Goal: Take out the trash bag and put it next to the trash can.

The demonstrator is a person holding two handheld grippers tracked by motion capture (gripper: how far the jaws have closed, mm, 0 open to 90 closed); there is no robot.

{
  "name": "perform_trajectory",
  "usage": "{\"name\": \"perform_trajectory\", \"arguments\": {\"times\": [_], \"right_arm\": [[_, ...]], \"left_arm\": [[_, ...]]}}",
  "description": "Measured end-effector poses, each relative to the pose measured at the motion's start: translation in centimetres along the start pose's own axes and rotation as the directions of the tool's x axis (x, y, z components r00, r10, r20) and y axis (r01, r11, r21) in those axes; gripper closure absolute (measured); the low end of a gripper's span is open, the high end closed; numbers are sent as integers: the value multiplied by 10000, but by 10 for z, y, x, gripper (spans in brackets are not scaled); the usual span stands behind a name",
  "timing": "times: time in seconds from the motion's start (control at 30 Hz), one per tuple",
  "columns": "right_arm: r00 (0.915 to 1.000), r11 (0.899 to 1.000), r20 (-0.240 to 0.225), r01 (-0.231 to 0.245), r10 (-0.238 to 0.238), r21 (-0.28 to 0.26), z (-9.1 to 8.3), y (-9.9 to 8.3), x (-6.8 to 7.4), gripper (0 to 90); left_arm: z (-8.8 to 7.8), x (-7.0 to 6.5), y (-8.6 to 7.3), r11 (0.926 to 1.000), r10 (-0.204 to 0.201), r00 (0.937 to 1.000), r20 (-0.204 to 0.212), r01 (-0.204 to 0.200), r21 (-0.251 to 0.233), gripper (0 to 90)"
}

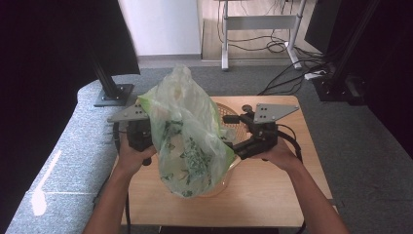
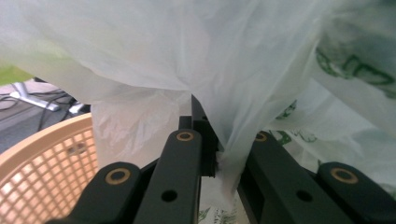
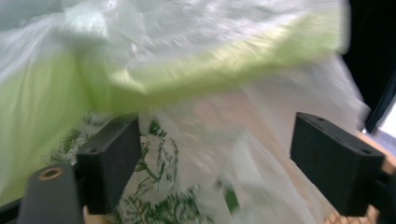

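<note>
The plastic bag (image 1: 187,141) stands tall over the middle of the table (image 1: 272,195), pale green and white with a dark leaf print, its long axis running from twelve o'clock at the crumpled top down to six o'clock at the belly; that belly hangs over the near rim of the peach mesh basket (image 1: 233,122), and whether it rests inside I cannot tell. My left gripper (image 1: 141,134) sits at nine o'clock of the bag, jaws closed tight on a pinched fold of its film; in the left gripper view the white plastic is drawn into a narrow twist between the two black jaws (image 2: 224,163), with the basket's lattice (image 2: 51,158) off at eight o'clock. My right gripper (image 1: 238,148) sits at three o'clock, jaws spread wide and holding nothing; in the right gripper view the bag (image 3: 187,140) billows just ahead of the pads (image 3: 112,163), apart from them. So the bag lies straight ahead of my right fingers, toward nine o'clock of them; I judge the right hand is the free one to take a fresh grip on that side.
</note>
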State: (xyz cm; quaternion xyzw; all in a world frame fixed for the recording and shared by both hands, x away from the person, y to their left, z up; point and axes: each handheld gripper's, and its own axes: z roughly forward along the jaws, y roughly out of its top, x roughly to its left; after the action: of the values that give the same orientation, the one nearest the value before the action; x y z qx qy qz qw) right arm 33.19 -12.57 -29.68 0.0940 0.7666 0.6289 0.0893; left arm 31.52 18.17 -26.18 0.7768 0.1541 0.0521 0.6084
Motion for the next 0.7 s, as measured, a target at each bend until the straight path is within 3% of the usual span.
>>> {"name": "perform_trajectory", "arguments": {"times": [0.03, 0.1, 0.27, 0.33, 0.37, 0.4, 0.43, 0.47, 0.5, 0.53, 0.63, 0.7], "right_arm": [[10000, 10000, 0, 0, 0, 0, 0, 0, 0, 151], [9984, 9978, 6, 568, -569, 332, 13, 6, 7, 139], [9937, 9884, 302, 1044, -1083, 1099, 38, 12, 15, 178], [9930, 9871, 249, 1120, -1155, 1141, 42, 14, 17, 288], [9930, 9871, 249, 1120, -1155, 1141, 42, 14, 17, 288], [9922, 9869, 272, 1183, -1220, 1095, 43, 17, 17, 404], [9922, 9869, 272, 1183, -1220, 1095, 43, 17, 17, 404], [9914, 9874, 130, 1282, -1299, 923, 42, 18, 18, 539], [9902, 9864, 202, 1357, -1381, 922, 42, 19, 18, 613], [9902, 9864, 202, 1357, -1381, 922, 42, 19, 18, 613], [9888, 9837, 242, 1438, -1472, 1079, 41, 20, 18, 798], [9894, 9837, 311, 1372, -1417, 1163, 40, 19, 17, 850]], "left_arm": [[0, 0, 0, 10000, 0, 10000, 0, 0, 0, 882], [7, -1, 3, 9999, 76, 9997, 221, -78, 118, 879], [14, -5, 5, 9998, 153, 9989, 433, -159, 156, 878], [15, -5, 4, 9998, 134, 9988, 478, -140, 124, 876], [15, -5, 4, 9998, 134, 9988, 478, -140, 124, 874], [15, -5, 4, 9999, 124, 9987, 495, -129, 101, 871], [15, -5, 4, 9999, 91, 9985, 532, -95, 67, 871], [15, -4, 2, 9999, -99, 9971, 750, 106, -82, 866], [15, -4, 2, 9999, -99, 9971, 750, 106, -82, 861], [15, -3, 2, 9999, -115, 9971, 753, 124, -117, 861], [14, -1, 0, 9995, -227, 9970, 744, 243, -201, 836], [13, 1, -2, 9992, -302, 9969, 731, 321, -257, 795]]}}
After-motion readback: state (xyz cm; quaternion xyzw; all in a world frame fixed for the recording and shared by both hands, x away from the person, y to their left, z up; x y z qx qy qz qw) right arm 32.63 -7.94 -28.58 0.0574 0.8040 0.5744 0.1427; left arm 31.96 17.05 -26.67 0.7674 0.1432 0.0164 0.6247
